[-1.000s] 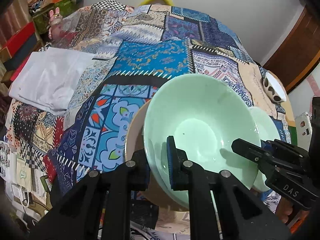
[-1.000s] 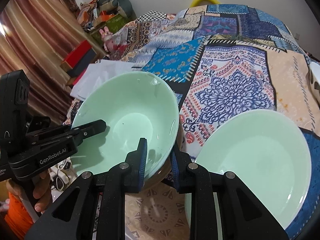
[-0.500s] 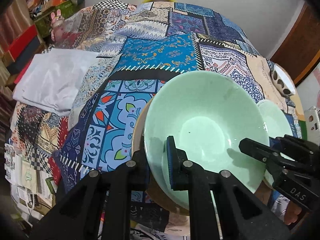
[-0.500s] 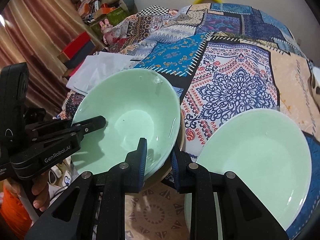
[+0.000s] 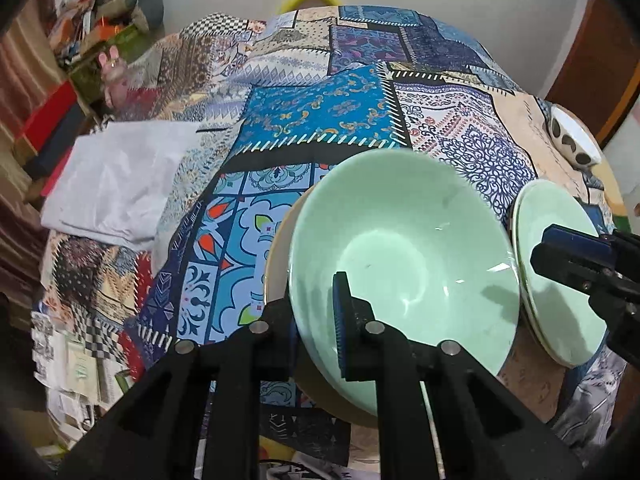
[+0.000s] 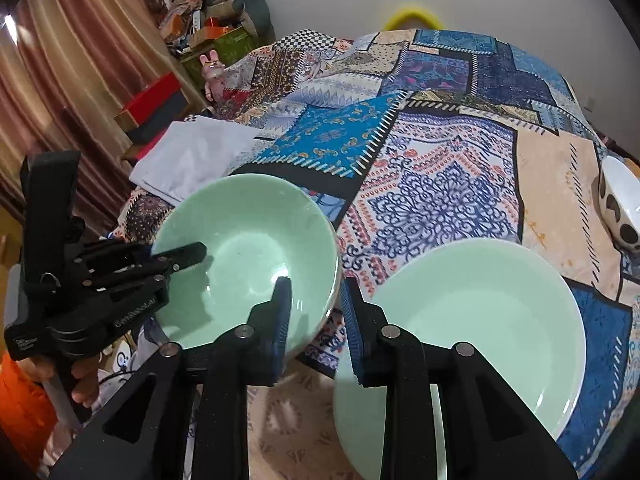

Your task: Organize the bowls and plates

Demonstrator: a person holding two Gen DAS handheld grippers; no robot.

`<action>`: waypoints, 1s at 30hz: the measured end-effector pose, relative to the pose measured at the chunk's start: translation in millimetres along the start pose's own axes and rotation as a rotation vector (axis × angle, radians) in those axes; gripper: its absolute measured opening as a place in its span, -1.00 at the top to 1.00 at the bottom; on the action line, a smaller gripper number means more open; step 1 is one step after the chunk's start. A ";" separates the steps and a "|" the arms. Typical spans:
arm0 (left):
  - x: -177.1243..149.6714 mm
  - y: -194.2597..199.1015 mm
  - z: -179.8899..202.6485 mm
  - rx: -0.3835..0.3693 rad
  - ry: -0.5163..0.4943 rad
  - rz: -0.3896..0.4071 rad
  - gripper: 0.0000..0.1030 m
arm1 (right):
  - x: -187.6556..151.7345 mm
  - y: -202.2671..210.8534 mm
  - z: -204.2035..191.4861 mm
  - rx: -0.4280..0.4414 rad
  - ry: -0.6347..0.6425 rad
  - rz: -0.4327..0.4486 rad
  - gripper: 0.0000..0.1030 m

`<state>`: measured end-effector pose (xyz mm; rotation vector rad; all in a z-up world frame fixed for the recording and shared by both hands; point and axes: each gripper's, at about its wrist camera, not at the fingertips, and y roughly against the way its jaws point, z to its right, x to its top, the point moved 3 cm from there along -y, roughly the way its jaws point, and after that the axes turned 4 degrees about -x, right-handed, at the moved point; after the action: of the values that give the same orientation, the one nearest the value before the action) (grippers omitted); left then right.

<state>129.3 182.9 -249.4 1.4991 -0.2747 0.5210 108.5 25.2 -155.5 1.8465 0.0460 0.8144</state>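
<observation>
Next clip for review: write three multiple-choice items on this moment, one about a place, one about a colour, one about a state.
1. The white spotted bowl sits:
A. at the cloth's far right edge
B. inside the green bowl
C. on the grey cloth

2. The bowl in the left gripper is:
A. red
B. pale green
C. black

3. The right gripper is:
A. shut on the plate
B. shut on the bowl
C. open

Key: 1 A, it sits alone at the right edge. 2 B, its glaze is mint. 3 C, a gap shows beside the rim of the green plate.
</observation>
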 end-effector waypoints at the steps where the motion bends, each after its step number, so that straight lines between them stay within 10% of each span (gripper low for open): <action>1: 0.3 1.1 -0.7 -0.004 0.003 -0.006 0.71 | -1.2 0.7 2.2 0.000 -0.006 -0.001 0.53; 7: 5.0 7.2 -1.5 -0.010 0.022 -0.032 0.43 | -5.7 13.6 24.0 -0.012 -0.037 0.011 0.49; 22: 55.6 70.8 45.8 -0.012 0.025 0.197 -0.72 | 0.4 88.5 116.6 -0.163 -0.127 0.192 0.02; 30: 93.6 59.3 96.8 -0.058 -0.025 0.224 -0.80 | 7.1 111.7 192.3 -0.287 -0.212 0.232 -0.14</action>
<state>194.7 101.6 -145.7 1.4274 -0.4768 0.6673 182.3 -176.3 -96.8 1.6719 -0.4060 0.7356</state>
